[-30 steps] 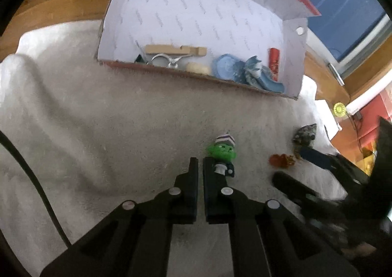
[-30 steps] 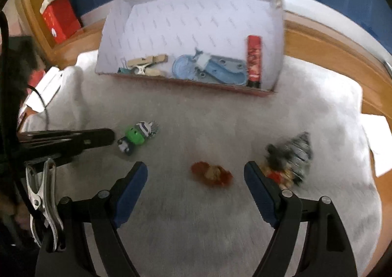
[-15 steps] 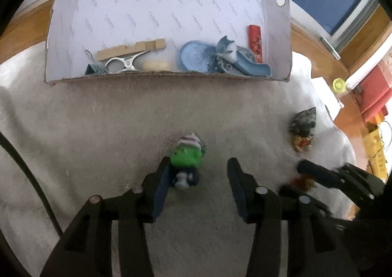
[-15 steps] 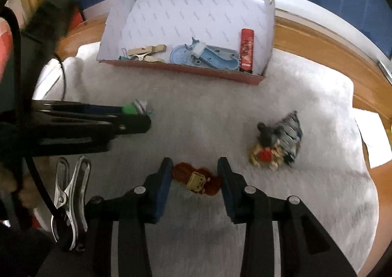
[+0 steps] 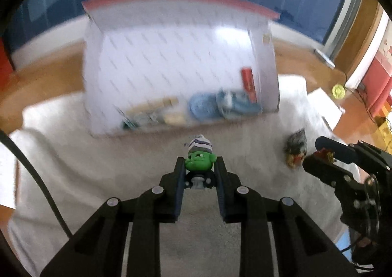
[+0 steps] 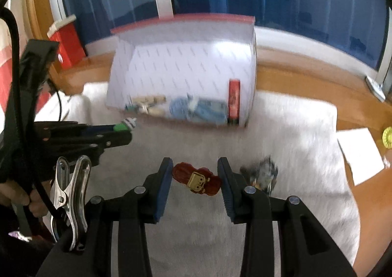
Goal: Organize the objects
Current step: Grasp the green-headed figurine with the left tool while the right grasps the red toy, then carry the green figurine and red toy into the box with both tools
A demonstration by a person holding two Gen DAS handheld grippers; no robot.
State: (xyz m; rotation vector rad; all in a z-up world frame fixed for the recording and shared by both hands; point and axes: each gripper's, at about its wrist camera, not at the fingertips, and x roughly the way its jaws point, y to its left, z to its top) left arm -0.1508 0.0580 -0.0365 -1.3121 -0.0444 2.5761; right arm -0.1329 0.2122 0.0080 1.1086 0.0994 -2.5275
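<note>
Black left gripper (image 5: 199,174), blue-lined jaws, silver screws, black cable (image 5: 36,179)

A towel (image 6: 294,130) covers the work surface, and an open box (image 6: 186,68) stands on its far side. In the right wrist view, the box holds 3 groups along its front wall: clips (image 6: 147,104) at the left, a flat toy (image 6: 198,110) in the middle, and a tube (image 6: 234,98) upright against the right wall. Nearer than the box, the left gripper (image 5: 199,174) has a small figure (image 5: 199,161) between its fingers, and the right gripper (image 6: 194,179) has a second figure (image 6: 197,179) between its own. A third figure (image 6: 261,175) lies on the towel just right of the right gripper. A sheet of paper (image 6: 360,154) lies beyond the towel's right edge.
</note>
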